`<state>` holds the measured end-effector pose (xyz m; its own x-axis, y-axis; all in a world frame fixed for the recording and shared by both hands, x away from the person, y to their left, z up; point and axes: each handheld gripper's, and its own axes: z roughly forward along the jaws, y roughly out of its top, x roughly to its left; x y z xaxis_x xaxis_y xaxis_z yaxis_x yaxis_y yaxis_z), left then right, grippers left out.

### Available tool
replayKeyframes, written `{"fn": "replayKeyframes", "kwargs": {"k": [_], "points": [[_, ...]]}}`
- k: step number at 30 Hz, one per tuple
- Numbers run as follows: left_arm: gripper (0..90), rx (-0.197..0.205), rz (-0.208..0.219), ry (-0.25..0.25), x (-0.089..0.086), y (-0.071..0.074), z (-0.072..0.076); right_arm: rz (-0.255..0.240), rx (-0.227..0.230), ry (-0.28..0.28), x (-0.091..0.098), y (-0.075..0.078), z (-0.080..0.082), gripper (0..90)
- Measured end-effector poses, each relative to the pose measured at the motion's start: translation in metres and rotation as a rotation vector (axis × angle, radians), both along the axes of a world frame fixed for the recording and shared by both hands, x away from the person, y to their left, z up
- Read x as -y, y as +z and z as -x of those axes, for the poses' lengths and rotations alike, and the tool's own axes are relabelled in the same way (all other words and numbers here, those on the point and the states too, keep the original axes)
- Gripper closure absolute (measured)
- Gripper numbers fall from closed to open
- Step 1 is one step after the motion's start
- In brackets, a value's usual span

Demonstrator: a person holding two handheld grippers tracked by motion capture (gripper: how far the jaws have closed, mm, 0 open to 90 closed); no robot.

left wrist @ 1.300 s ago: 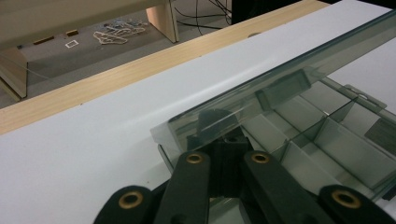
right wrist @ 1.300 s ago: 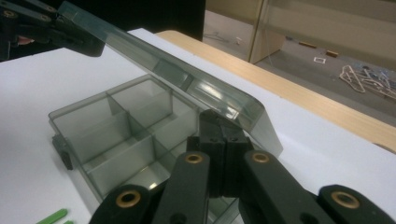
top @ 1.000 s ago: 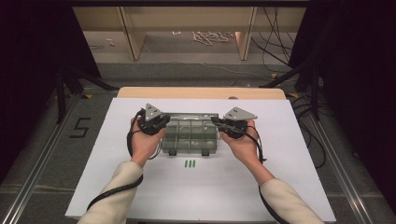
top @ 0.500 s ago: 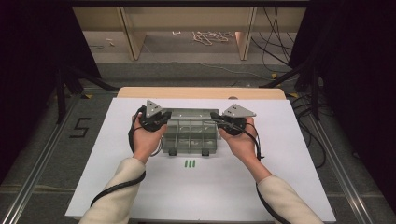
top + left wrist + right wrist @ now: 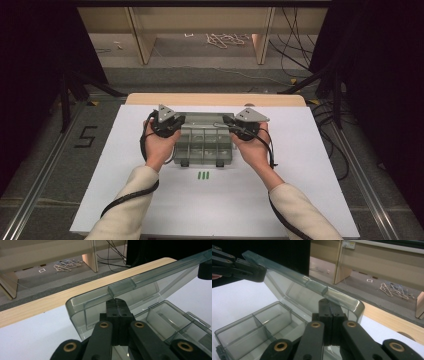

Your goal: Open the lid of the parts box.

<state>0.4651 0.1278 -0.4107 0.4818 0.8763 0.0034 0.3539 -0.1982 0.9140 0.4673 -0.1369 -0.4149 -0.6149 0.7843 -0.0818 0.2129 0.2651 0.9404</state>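
Smoky plastic box [image 5: 205, 145] lid [image 5: 140, 287] half-raised; L tongs [image 5: 117, 302] & R tongs [image 5: 329, 303] both clenched, empty, against it.

Smoky, see-through glossy plastic in the compartmented box [image 5: 205, 142] and its raised lid [image 5: 130, 293]; matt black plastic jaws; matt white tabletop sheet [image 5: 300, 175]; pale smooth wooden edge strip [image 5: 215, 99].

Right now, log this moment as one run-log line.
left gripper: shut, at lid | right gripper: shut, at lid | lid: raised | box: open, on white table
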Motion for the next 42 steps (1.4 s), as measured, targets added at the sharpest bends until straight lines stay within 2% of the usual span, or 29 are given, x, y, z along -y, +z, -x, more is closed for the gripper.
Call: {"fn": "replayKeyframes", "kwargs": {"k": [7, 19, 28, 34, 36, 38, 40, 42], "points": [[90.0, 0.002, -0.001, 0.011, 0.001, 0.002, -0.005, 0.011, 0.025, -0.014, -0.001, 0.005, -0.003, 90.0], [90.0, 0.009, 0.002, 0.024, 0.004, 0.006, -0.012, 0.015, 0.027, -0.039, -0.001, 0.008, -0.008, 90.0], [90.0, 0.016, -0.003, 0.032, 0.004, 0.011, -0.016, 0.026, 0.026, -0.035, 0.001, 0.012, -0.009, 90.0], [90.0, 0.018, -0.005, 0.038, 0.004, 0.013, -0.018, 0.029, 0.038, -0.04, 0.01, 0.014, 0.002, 82.5], [90.0, 0.019, -0.004, 0.04, 0.004, 0.013, -0.018, 0.027, 0.058, -0.07, 0.019, 0.016, 0.008, 78.1], [90.0, 0.021, -0.008, 0.04, 0.004, 0.014, -0.018, 0.026, 0.051, -0.074, 0.021, 0.016, 0.008, 76.2], [90.0, 0.021, -0.01, 0.042, 0.005, 0.014, -0.018, 0.032, 0.042, -0.108, 0.026, 0.015, 0.005, 69.6], [90.0, 0.022, -0.01, 0.043, 0.005, 0.014, -0.018, 0.028, 0.044, -0.118, 0.027, 0.013, 0.003, 69.0]]}}
